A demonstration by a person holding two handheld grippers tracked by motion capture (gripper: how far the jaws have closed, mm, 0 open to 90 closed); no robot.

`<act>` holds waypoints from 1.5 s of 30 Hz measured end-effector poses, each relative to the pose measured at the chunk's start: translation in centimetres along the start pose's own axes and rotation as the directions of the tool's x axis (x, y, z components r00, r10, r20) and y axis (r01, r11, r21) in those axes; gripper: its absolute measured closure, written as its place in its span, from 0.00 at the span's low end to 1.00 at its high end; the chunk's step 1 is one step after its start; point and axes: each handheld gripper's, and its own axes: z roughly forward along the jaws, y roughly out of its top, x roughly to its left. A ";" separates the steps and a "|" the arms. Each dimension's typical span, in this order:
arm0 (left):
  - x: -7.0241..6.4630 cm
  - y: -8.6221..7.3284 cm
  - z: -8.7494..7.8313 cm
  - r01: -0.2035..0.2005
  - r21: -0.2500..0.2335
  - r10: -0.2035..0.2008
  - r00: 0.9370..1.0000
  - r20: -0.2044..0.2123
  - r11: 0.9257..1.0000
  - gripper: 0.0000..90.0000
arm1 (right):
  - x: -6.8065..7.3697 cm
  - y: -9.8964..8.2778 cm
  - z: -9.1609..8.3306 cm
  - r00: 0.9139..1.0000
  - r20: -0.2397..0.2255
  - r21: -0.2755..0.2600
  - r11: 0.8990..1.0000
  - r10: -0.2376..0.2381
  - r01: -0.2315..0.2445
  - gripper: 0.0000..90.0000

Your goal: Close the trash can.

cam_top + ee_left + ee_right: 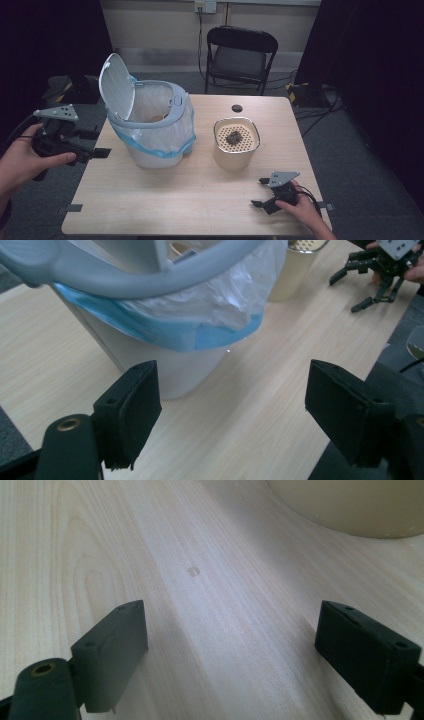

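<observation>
A white bin (pixel 150 125) with its grey lid (pixel 116 85) tipped up stands on the left half of the wooden table (pixel 190 200); a clear and blue bag lines it. To its right stands a cream canister (pixel 236 142) with a perforated top and a dark lump (pixel 233 137) on it. My left gripper (pixel 100 143) hovers off the table's left edge, open and empty, pointing at the bin (pixel 165 315). Near the front right corner, my right gripper (pixel 259 192) rests low, open and empty (pixel 232 650), with the canister (pixel 350 505) just ahead.
A black folding chair (pixel 240 55) stands behind the table. A dark round cable hole (pixel 237 108) sits near the table's far edge. Bare wood lies between the bin and my right gripper (pixel 346 294). A small pale dot (pixel 193 571) marks the tabletop.
</observation>
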 end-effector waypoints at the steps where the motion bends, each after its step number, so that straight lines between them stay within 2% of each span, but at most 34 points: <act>1: 0.3 0.2 -0.1 0.016 -0.019 -0.016 1.000 0.003 1.000 0.24 | 0.0 0.0 0.0 1.000 0.000 0.000 1.000 0.000 0.000 0.14; 6: 0.9 0.5 -0.3 0.026 -0.026 -0.026 1.000 -0.011 0.999 0.24 | 0.0 0.0 0.0 1.000 0.001 0.000 1.000 0.000 0.000 0.14; 7: 1.2 0.9 -0.4 0.025 -0.049 -0.026 1.000 -0.016 0.998 0.23 | 0.0 0.0 0.0 1.000 0.001 -0.001 1.000 0.000 0.000 0.14; 11: 1.5 1.6 -0.6 0.024 -0.066 -0.026 0.999 -0.025 0.998 0.23 | 0.0 0.0 0.0 1.000 0.001 -0.001 1.000 0.000 0.000 0.14; 14: 1.4 2.4 -0.8 0.016 -0.075 -0.017 1.000 -0.016 0.997 0.23 | 0.0 0.0 0.0 1.000 0.001 -0.001 1.000 0.000 0.000 0.14; 15: 1.3 3.1 -0.9 0.005 -0.075 -0.006 1.000 -0.016 0.997 0.23 | 0.0 0.0 0.0 1.000 -0.002 -0.002 1.000 0.002 -0.002 0.14; 19: 1.1 4.3 -0.7 0.004 -0.072 -0.005 1.000 -0.015 0.997 0.22 | 0.0 0.0 0.0 1.000 -0.001 -0.002 1.000 0.004 -0.004 0.14; 21: 1.2 4.5 -0.6 -0.001 -0.068 -0.001 1.000 -0.017 0.998 0.21 | 0.0 0.0 0.0 1.000 -0.001 -0.002 1.000 0.004 -0.004 0.14; 24: 1.1 5.2 -0.4 -0.009 -0.088 0.006 1.000 -0.030 0.996 0.21 | 0.0 0.0 0.0 1.000 0.000 -0.002 1.000 0.004 -0.004 0.14; 30: 0.8 6.2 0.1 -0.019 -0.107 0.017 1.000 -0.024 0.994 0.20 | 0.1 0.0 0.0 1.000 0.001 -0.001 1.000 0.006 -0.006 0.14; 32: 0.7 6.5 0.2 -0.028 -0.100 0.025 0.999 -0.033 0.995 0.18 | 0.1 0.0 0.0 1.000 0.000 -0.002 1.000 0.005 -0.005 0.14; 33: 0.6 6.8 0.4 -0.031 -0.091 0.026 0.998 -0.052 0.995 0.18 | 0.1 0.0 0.0 1.000 0.000 -0.001 1.000 0.007 -0.007 0.14; 36: 0.7 6.8 0.6 -0.030 -0.095 0.025 0.998 -0.052 0.995 0.17 | 0.1 0.0 0.0 1.000 0.001 -0.001 1.000 0.007 -0.007 0.14; 38: 0.7 6.9 0.7 -0.015 -0.102 0.011 0.999 -0.045 0.995 0.17 | 0.1 0.0 0.0 1.000 0.001 -0.001 1.000 0.007 -0.007 0.14; 43: 0.0 7.4 1.4 -0.036 -0.099 0.035 0.999 -0.014 0.994 0.21 | 0.1 0.0 0.0 1.000 0.000 -0.001 1.000 0.007 -0.007 0.14; 44: -0.3 7.7 1.9 -0.058 -0.085 0.057 0.998 -0.007 0.995 0.22 | 0.1 0.0 0.0 1.000 0.001 -0.001 1.000 0.007 -0.007 0.14; 45: -0.6 7.9 2.1 -0.061 -0.081 0.060 0.998 -0.007 0.995 0.22 | 0.1 0.0 0.0 1.000 0.001 -0.001 1.000 0.007 -0.007 0.14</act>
